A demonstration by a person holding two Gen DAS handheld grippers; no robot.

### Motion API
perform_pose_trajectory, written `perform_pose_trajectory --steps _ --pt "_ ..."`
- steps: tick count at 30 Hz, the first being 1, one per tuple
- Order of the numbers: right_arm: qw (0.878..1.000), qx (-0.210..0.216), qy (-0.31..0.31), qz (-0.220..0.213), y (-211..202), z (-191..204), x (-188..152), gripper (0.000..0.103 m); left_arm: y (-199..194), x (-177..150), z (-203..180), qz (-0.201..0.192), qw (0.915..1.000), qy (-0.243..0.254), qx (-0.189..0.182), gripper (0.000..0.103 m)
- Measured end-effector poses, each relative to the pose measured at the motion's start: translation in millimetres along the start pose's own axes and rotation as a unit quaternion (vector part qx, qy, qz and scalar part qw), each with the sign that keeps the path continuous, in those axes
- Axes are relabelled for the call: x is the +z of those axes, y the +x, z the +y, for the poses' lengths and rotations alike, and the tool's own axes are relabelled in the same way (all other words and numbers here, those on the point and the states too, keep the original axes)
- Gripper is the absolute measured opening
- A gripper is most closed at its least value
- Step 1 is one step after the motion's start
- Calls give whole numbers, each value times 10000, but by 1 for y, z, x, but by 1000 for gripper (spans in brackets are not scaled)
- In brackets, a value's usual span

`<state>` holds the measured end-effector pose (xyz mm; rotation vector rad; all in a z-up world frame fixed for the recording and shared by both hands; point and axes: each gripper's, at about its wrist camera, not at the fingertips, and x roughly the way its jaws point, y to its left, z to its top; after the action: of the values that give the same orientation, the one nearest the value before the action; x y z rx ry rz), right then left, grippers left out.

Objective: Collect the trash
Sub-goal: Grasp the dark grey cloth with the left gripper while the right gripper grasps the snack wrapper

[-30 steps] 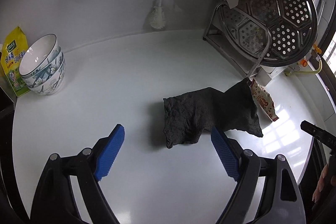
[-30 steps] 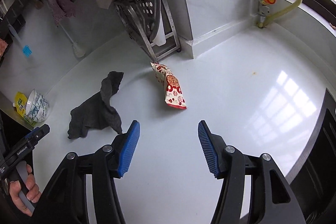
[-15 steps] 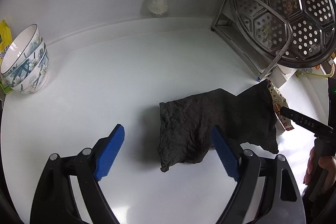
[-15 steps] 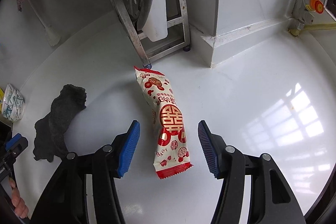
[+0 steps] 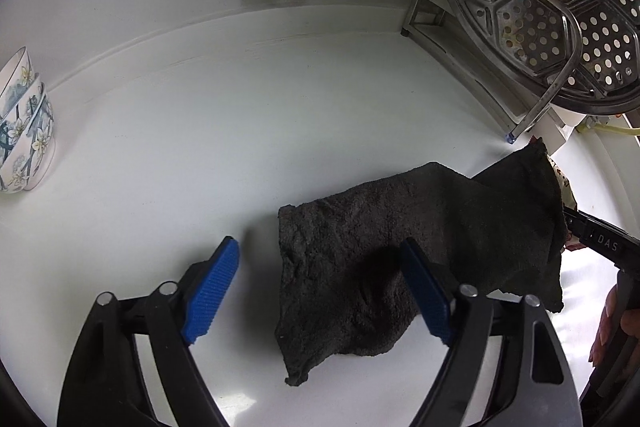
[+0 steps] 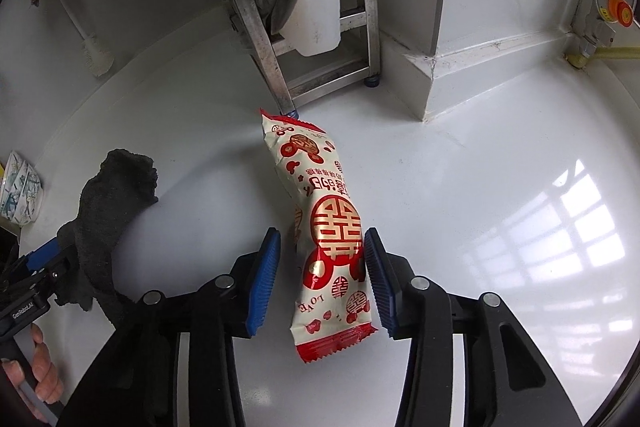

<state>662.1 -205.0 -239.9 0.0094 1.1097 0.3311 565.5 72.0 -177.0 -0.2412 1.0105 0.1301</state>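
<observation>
On the white table (image 6: pixel 460 187), a red-and-cream snack wrapper (image 6: pixel 328 227) lies lengthwise, its far end by the foot of a steel rack (image 6: pixel 280 67). The right tongs (image 6: pixel 322 263) straddle its near half; the jaws have just been closing, the right pad about touching the wrapper's edge, the left pad with a sliver of gap, so no firm grip yet. That crosswise straddle suits a thin, crinkly packet. To the left, a dark cloth (image 5: pixel 400 259) lies crumpled, and the left tongs (image 5: pixel 320 287) hang over its near corner, jaws just narrowed but wide apart, one pad over the cloth, holding nothing. Stacked bowls (image 5: pixel 24 131) stand far left.
</observation>
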Motion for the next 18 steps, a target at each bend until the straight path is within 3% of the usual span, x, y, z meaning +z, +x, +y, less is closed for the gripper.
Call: perform_pose_trajectory --steps 3,5,7,12,18 --pt "10000 54 -66 7 0 5 0 31 5 0 -8 65 9999 71 71 38" --pt "9999 87 -120 1 0 10 0 29 4 -1 -13 43 9997 167 170 30" --pt "9998 126 -161 -14 -3 13 -2 27 -1 -1 -15 22 9999 166 14 21" --pt "9996 246 -20 -99 -16 11 -5 25 -17 -1 -18 -52 9995 171 -257 11" --pt "9982 369 413 -228 -46 -4 -18 25 -53 -4 -24 -265 9977 282 -554 10"
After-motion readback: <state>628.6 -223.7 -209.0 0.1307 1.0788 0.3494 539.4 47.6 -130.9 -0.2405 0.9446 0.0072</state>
